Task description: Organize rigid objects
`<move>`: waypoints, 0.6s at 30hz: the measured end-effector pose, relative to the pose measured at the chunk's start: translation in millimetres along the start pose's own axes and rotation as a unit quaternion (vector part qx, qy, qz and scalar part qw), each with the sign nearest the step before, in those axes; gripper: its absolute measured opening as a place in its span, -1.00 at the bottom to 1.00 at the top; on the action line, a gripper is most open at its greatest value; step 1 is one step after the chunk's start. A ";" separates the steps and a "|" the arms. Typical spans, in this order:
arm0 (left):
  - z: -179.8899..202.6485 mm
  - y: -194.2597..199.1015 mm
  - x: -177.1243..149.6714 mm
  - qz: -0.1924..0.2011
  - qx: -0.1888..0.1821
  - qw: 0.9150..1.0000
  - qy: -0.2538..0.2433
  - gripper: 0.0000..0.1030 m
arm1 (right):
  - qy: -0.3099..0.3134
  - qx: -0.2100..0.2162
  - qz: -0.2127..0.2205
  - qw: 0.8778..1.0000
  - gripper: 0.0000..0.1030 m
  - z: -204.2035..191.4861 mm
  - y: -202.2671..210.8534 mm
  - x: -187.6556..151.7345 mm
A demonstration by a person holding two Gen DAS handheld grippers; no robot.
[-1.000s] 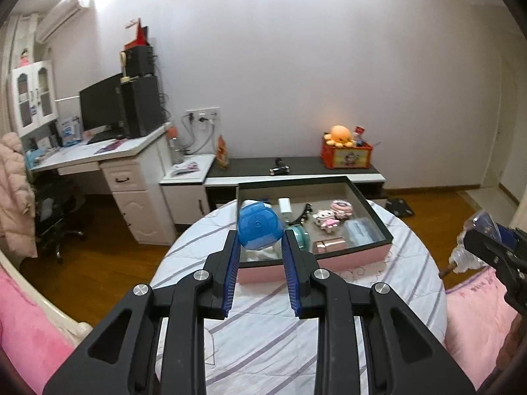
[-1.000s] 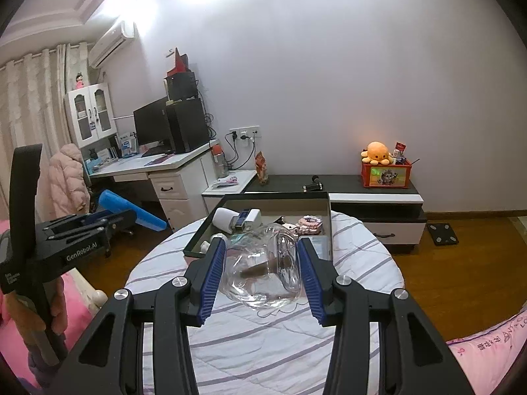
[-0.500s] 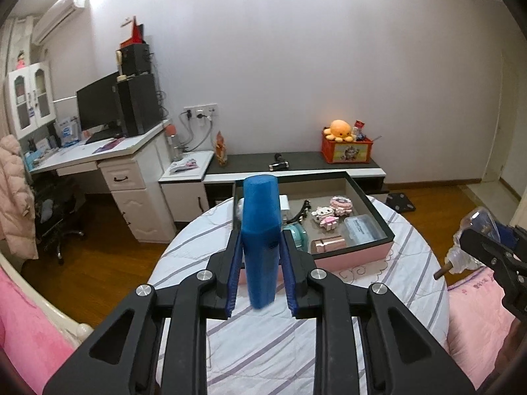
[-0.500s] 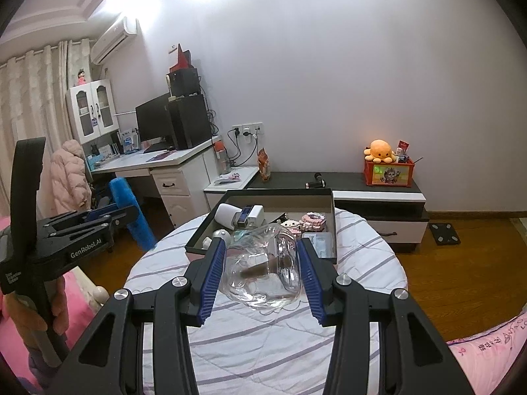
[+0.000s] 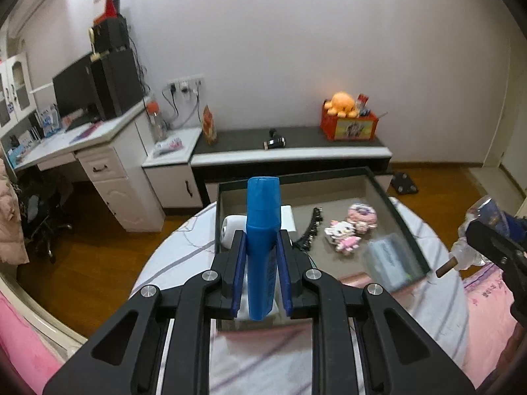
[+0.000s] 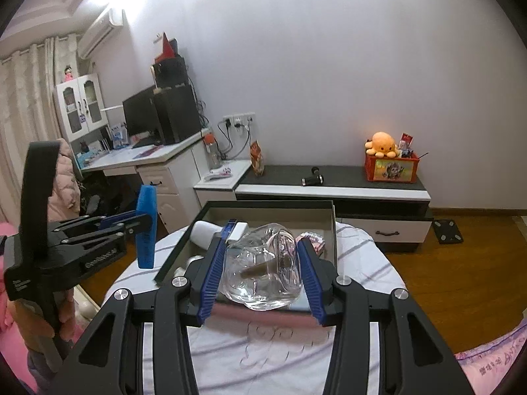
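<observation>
Left gripper point(image 5: 262, 271): clamped tight on a blue case point(image 5: 262, 243), the two blue pads pressed against its flat sides; the case stands on end, its rounded top above the fingertips.
Blue case, place: held in the air over the near left corner of the tray point(image 5: 406, 222); seen from the right wrist camera it hangs beside the tray's left wall, clear of the table.
Right gripper point(image 6: 262, 275): closed around a clear glass bottle point(image 6: 263, 271), a pad touching each side of it; a brown stopper or stick shows inside the glass, though the blur leaves which one unsure.
Glass bottle, place: held above the near edge of the tray, in front of the things that lie in it.
Tray: shallow, dark rim, grey floor, pink outer wall; it sits on the round table point(image 6: 276, 345), which has a white cloth with grey stripes.
In the tray: a white roll point(image 5: 230, 230) at the left, a black hair clip point(image 5: 309, 228) near the middle, a small cat figure point(image 5: 342, 235) and a pink round trinket point(image 5: 362, 214) to the right of the clip, a clear packet point(image 5: 390, 261) at the near right corner.
Hand point(image 6: 39, 322): grips the left gripper's handle, well to the left of the tray.
Behind the tray: a low cabinet point(image 6: 332, 184) against the wall, with an orange plush toy point(image 6: 382, 143) on a red box.
</observation>
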State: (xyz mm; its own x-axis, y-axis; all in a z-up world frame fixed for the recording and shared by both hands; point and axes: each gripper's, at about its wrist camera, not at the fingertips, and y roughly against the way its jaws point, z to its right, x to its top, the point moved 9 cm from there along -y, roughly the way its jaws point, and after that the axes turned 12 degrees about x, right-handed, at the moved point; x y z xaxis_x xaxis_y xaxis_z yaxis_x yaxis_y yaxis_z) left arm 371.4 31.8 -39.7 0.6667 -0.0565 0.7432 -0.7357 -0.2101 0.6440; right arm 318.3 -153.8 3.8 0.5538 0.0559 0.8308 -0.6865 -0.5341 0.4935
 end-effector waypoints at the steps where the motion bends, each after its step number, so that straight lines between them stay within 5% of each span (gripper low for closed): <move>1: 1.9 -11.3 1.2 -0.010 -0.003 1.000 -0.002 -0.65 | 0.001 -0.004 -0.011 1.000 -0.10 8.0 -17.9 4.1; 9: 11.3 -74.0 -5.9 -0.074 -0.004 0.997 -0.016 -0.53 | -0.009 0.004 -0.074 0.997 -0.09 34.1 -82.1 -5.2; 10: 12.0 -79.1 -7.3 -0.082 -0.007 0.996 -0.016 -0.25 | -0.017 0.008 -0.082 0.996 -0.09 38.2 -87.8 -8.2; 11: 12.3 -83.3 -10.0 -0.089 -0.005 0.996 -0.016 0.27 | -0.017 0.008 -0.082 0.996 -0.08 38.2 -87.8 -8.2; 12: 10.9 -87.2 -12.3 -0.092 0.004 0.996 -0.016 0.47 | -0.029 0.009 -0.101 0.994 -0.08 45.5 -98.7 -13.2; 18: 6.0 -89.3 -13.6 -0.089 0.013 0.996 -0.010 0.61 | -0.030 -0.011 -0.114 0.993 0.51 53.2 -105.1 -23.3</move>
State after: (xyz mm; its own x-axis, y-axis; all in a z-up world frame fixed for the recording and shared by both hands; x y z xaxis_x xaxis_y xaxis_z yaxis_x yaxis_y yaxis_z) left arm 428.7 45.5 -108.4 0.7888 -0.0348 0.6137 -0.6022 -0.2439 0.7602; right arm 402.6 -143.9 -81.1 0.7230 0.1218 0.6800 -0.5498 -0.4946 0.6731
